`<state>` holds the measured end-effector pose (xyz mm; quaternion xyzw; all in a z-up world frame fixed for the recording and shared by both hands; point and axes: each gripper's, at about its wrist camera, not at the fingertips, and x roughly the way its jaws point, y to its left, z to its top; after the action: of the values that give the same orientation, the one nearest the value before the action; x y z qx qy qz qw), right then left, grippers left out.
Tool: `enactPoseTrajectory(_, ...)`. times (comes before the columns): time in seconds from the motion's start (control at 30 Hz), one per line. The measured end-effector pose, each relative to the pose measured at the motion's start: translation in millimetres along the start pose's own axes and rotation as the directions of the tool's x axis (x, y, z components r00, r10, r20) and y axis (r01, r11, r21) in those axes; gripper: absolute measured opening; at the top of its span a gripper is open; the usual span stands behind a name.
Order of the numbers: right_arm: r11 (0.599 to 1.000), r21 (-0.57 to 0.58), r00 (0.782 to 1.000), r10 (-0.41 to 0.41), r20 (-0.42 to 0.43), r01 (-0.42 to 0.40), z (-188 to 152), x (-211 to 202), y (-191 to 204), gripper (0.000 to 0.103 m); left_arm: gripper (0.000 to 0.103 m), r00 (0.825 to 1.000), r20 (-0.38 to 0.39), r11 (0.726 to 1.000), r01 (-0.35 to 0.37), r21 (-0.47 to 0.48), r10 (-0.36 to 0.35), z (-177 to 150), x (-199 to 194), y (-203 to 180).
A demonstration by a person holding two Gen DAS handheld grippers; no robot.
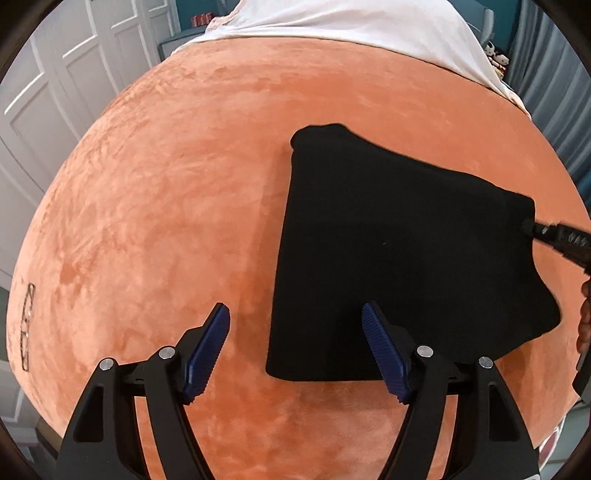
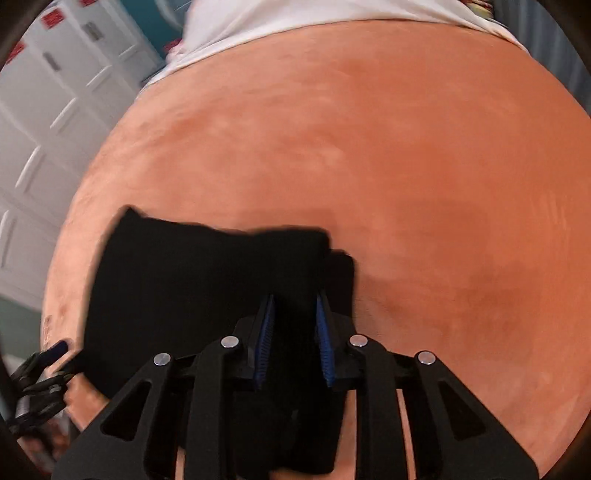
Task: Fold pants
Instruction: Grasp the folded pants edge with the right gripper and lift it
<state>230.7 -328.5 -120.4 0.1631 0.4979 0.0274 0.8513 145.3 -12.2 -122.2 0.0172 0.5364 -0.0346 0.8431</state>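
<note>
Pants [image 1: 399,251]: black, already folded compact, laid on an orange plush bed [image 1: 166,203]. Judged soft, light, limp; best taken at a corner or folded edge. Right gripper [image 2: 295,339]: fingers closed on the cloth's edge. Left gripper [image 1: 295,350]: fingers spread, nothing held.

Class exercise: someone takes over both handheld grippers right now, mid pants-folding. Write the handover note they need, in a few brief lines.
Left gripper: open, holding nothing, hovering over the near left edge of the black pants.
Right gripper: jaws narrowed around a fold of cloth at the pants' right edge; looks like a grip.
Pants: lying on the orange blanket, already folded into a compact, roughly rectangular stack; white sheet beyond.
Done: main folds appear made.
Left: probably one last fold or a tidy of the right side, which looks bunched; then release. Layers are too dark to count.
</note>
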Motion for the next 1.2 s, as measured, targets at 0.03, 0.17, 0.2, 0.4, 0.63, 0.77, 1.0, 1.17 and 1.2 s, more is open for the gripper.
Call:
enactPoseTrajectory(0.03,1.000,0.007,0.999,-0.007,0.051,0.006,-2.1,-12.0,0.7,0.024,0.071,1.000,0.010,1.000,-0.005,0.007,0.005,0.9,-2.9,-0.2)
enactPoseTrajectory(0.17,0.998,-0.046,0.984,-0.041,0.175,0.050,-22.3,-54.4,21.5,0.031,0.071,0.999,0.035,1.000,-0.015,0.022,0.014,3.2,-6.6,-3.7)
enactPoseTrajectory(0.2,0.996,-0.070,0.987,-0.035,0.154,0.046,-31.6,-52.8,26.9,0.040,0.071,0.999,0.035,1.000,-0.012,0.021,0.011,3.0,-6.6,-5.7)
enactPoseTrajectory(0.4,0.991,0.106,0.991,0.074,0.114,-0.087,-91.9,-48.0,-3.6,0.056,0.071,0.999,0.038,0.999,0.032,0.038,-0.034,0.7,-10.5,-16.9)
enactPoseTrajectory(0.63,0.977,0.147,0.984,0.143,0.105,-0.157,-100.5,-20.2,-4.4,0.037,0.072,0.998,0.039,0.988,0.050,0.145,-0.056,8.2,-2.8,-70.6)
enactPoseTrajectory(0.77,0.968,0.137,0.971,0.191,0.147,-0.211,-91.6,-49.7,-3.3,0.016,0.072,0.997,0.049,0.982,0.053,0.181,-0.063,7.4,-8.1,-93.8)
enactPoseTrajectory(1.0,0.957,0.220,0.980,0.169,0.102,-0.188,-107.8,-27.4,-51.6,0.028,0.081,0.999,0.005,0.963,0.033,0.266,-0.036,-1.3,17.1,-133.0)
enactPoseTrajectory(1.17,0.967,0.169,0.962,0.148,0.230,-0.190,-97.4,-77.9,-44.3,0.028,0.081,1.000,0.003,0.963,0.022,0.269,-0.024,-5.0,20.4,-141.1)
enactPoseTrajectory(1.2,0.969,0.158,0.962,0.151,0.229,-0.190,-94.1,-79.5,-43.4,0.027,0.081,1.000,-0.001,0.963,0.022,0.269,-0.023,-4.9,20.6,-142.3)
